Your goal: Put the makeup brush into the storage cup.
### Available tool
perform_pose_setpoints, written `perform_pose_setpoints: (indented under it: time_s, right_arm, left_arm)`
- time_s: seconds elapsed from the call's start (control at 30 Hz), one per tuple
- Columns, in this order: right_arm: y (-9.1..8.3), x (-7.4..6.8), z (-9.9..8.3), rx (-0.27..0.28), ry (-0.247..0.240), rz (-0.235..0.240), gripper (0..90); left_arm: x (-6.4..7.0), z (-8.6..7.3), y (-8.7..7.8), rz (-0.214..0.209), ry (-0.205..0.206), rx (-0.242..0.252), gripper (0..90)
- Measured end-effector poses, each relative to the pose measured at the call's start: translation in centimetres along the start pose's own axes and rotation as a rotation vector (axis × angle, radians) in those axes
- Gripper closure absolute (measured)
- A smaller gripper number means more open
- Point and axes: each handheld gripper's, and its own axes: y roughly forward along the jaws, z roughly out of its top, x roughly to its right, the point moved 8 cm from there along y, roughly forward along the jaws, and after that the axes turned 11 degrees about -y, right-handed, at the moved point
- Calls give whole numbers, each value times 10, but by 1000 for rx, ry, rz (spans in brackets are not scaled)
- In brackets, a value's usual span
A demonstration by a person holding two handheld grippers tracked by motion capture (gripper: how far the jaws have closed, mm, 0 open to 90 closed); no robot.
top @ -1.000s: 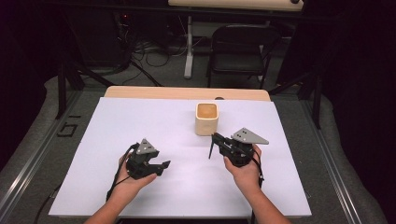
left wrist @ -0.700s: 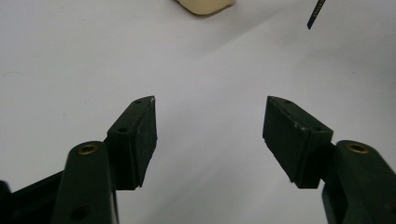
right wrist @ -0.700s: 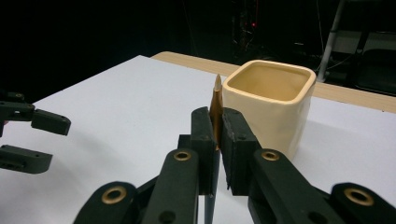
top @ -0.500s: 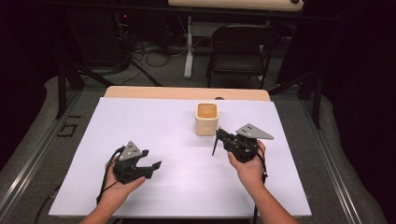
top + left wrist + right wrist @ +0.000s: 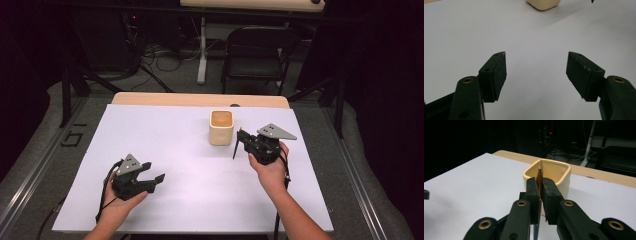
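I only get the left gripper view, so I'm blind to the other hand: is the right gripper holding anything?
Observer: Yes, the right gripper has its jaws shut on a thin pencil-like stick.
Operator: Where is that relative to the cup?
Observer: In the high view it sits just right of the cup, close but apart.
Operator: Anything inside the cup?
Observer: From above, its tan inside looks empty.

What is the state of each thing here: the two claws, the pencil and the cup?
Left claw: open, holding nothing, low over the table.
Right claw: shut on the pencil, beside the cup.
Pencil: held in the air, sharpened tip up in the right gripper view, not in the cup.
Cup: upright on the table; nothing visible inside.
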Motion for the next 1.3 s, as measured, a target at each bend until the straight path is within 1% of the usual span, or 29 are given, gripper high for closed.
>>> perform_pose_setpoints:
  time_s: [0.13, 0.17, 0.2, 0.23, 0.3, 0.33, 0.43, 0.47, 0.63, 0.7, 1.13, 1.27, 1.3]
  right_arm:
    - [5, 11, 2, -8, -4, -24, 841]
    - [7, 15, 3, -15, -1, -32, 841]
    - [7, 15, 3, -15, -1, -32, 841]
    - [9, 20, 3, -15, 1, -44, 841]
    - [11, 22, 4, -17, 3, -47, 841]
    - [14, 27, 5, -18, 9, -59, 841]
    - [16, 30, 5, -23, 13, -67, 841]
    - [19, 35, 6, -29, 18, -79, 841]
    - [24, 42, 7, -37, 12, -95, 841]
    - [28, 45, 7, -38, 19, -103, 841]
    - [37, 51, 5, -52, 25, -120, 841]
    - [41, 55, 10, -56, 25, -128, 841]
    - [42, 57, 16, -56, 16, -135, 841]
  left_arm:
    - [-1, -1, 1, -2, -1, 1, 331]
    - [-1, -1, 1, -3, -3, 3, 331]
    - [0, -1, 1, -4, -2, 3, 331]
    - [0, -1, 1, -3, 0, 3, 331]
    - [0, -2, 1, -4, 2, 1, 331]
    - [-1, -2, 1, -1, 2, 2, 331]
    - [-1, -2, 1, -2, 1, 2, 331]
    - [-1, -2, 1, -2, -1, 5, 331]
    - [-2, -3, 1, -2, -5, 6, 331]
    - [-2, -3, 1, -3, -7, 6, 331]
    - [-2, -4, 3, -5, -5, -5, 331]
    - [-2, -5, 4, -6, -2, -6, 331]
    - [-2, -5, 4, -6, 0, -8, 331]
